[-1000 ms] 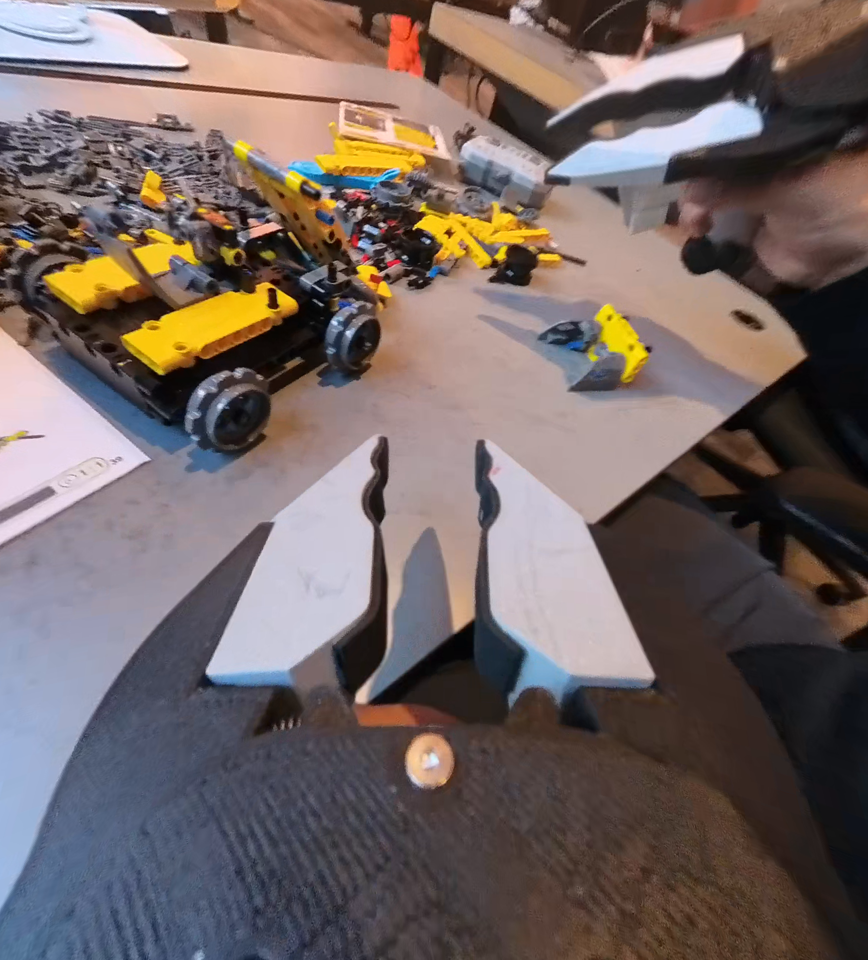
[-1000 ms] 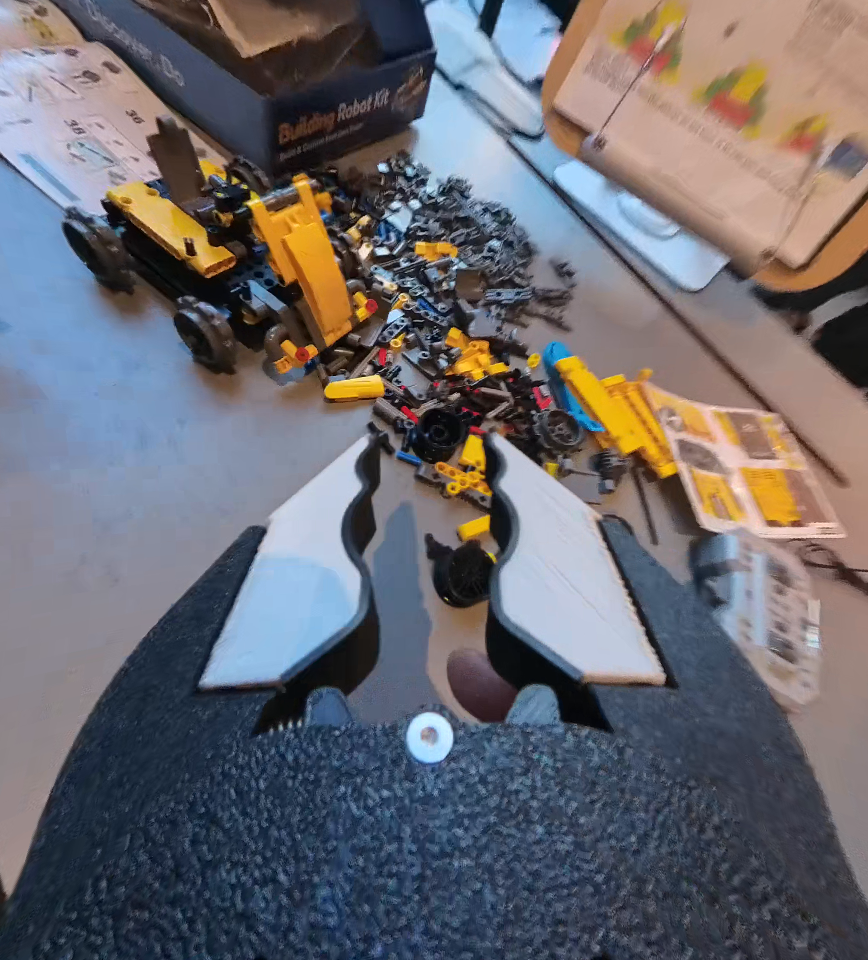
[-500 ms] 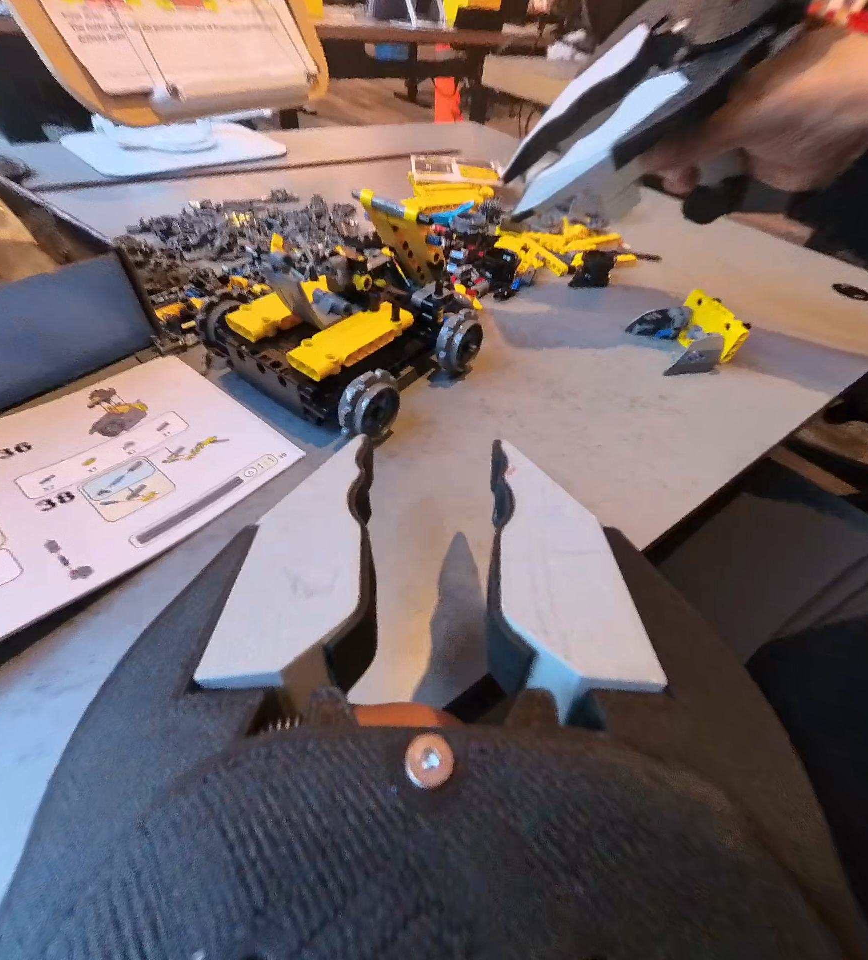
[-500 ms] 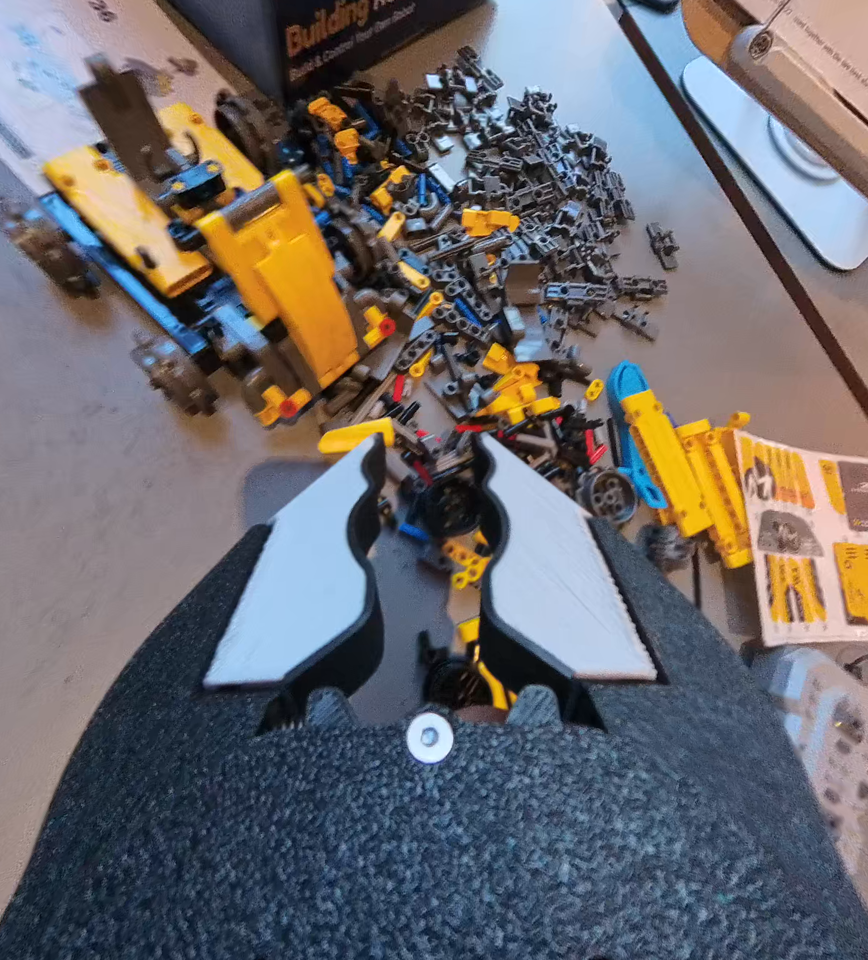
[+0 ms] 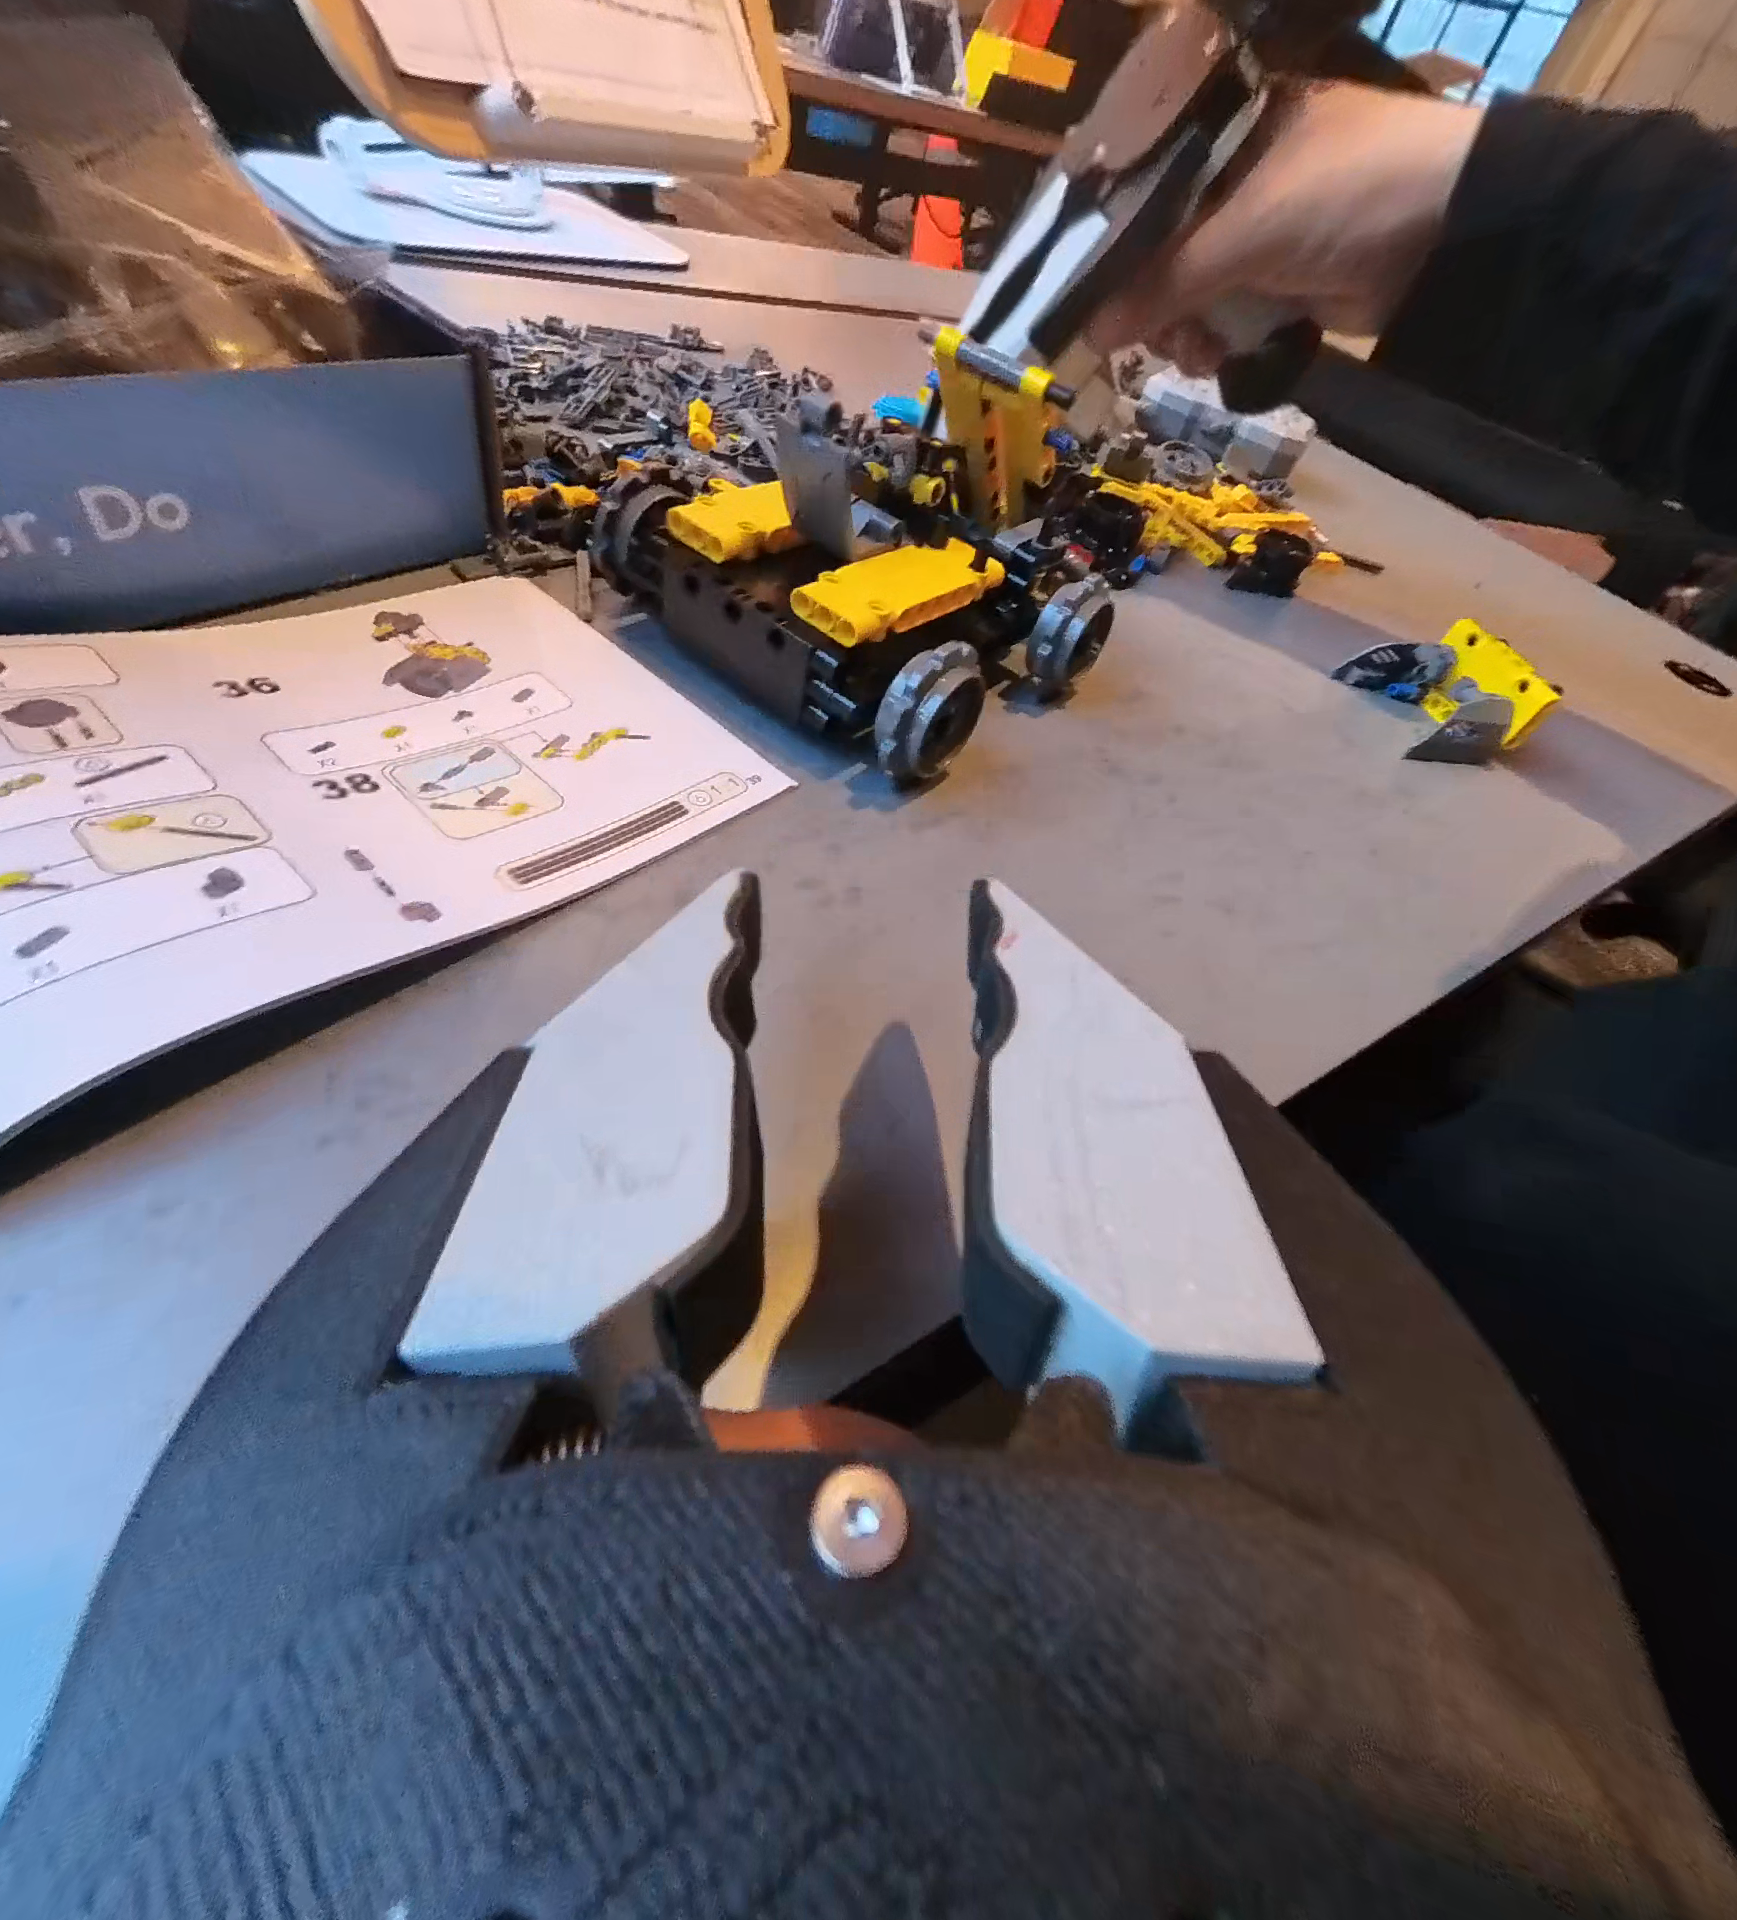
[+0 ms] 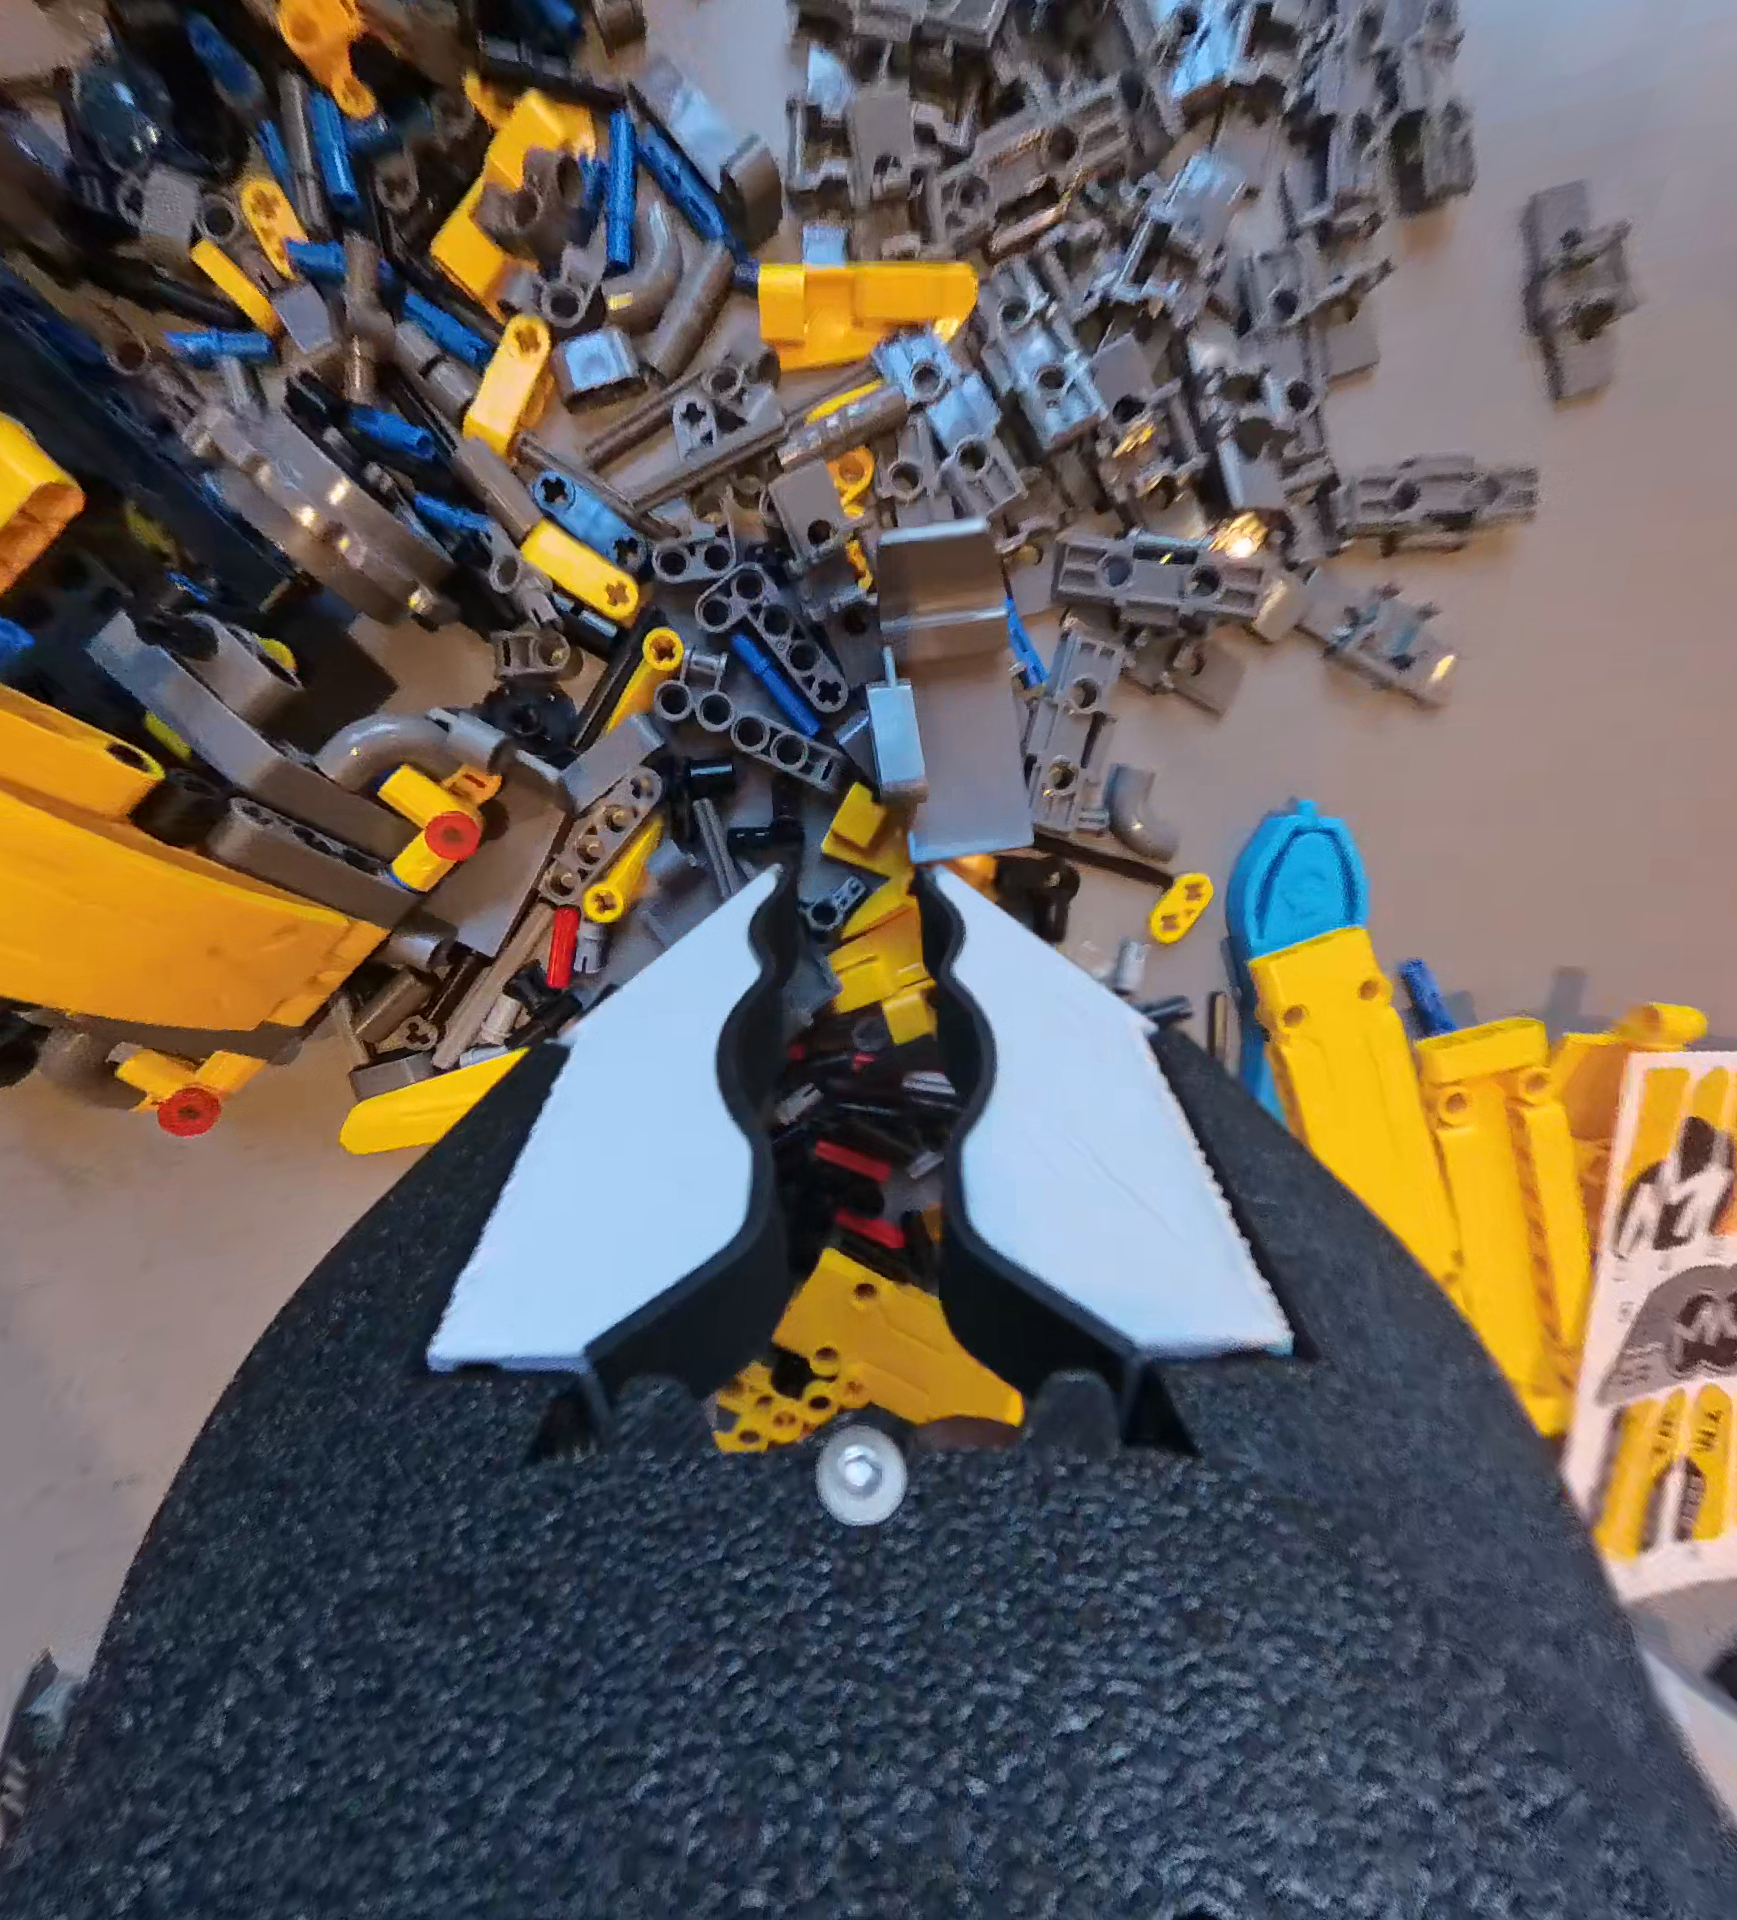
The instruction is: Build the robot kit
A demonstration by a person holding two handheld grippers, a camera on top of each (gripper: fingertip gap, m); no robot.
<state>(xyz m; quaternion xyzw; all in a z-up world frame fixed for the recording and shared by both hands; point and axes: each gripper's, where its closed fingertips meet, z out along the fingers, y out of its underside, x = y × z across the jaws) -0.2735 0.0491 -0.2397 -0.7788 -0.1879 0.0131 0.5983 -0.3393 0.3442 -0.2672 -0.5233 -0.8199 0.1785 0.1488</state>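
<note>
Grey desk [image 5: 1207, 894] lies under the left hand-held gripper [image 5: 859, 914], whose jaws stand apart and empty, near the instruction sheet [image 5: 220, 821] and short of the yellow-and-black toy vehicle [image 5: 843, 613]. The right hand-held gripper [image 6: 848, 883] hangs low over the pile of loose building pieces [image 6: 843, 468], jaws parted narrowly with nothing gripped, a grey panel piece [image 6: 952, 686] just beyond its tips.

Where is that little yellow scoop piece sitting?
In the left wrist view, the yellow scoop piece lies alone at the table's right edge, right of the wheeled model.
</note>
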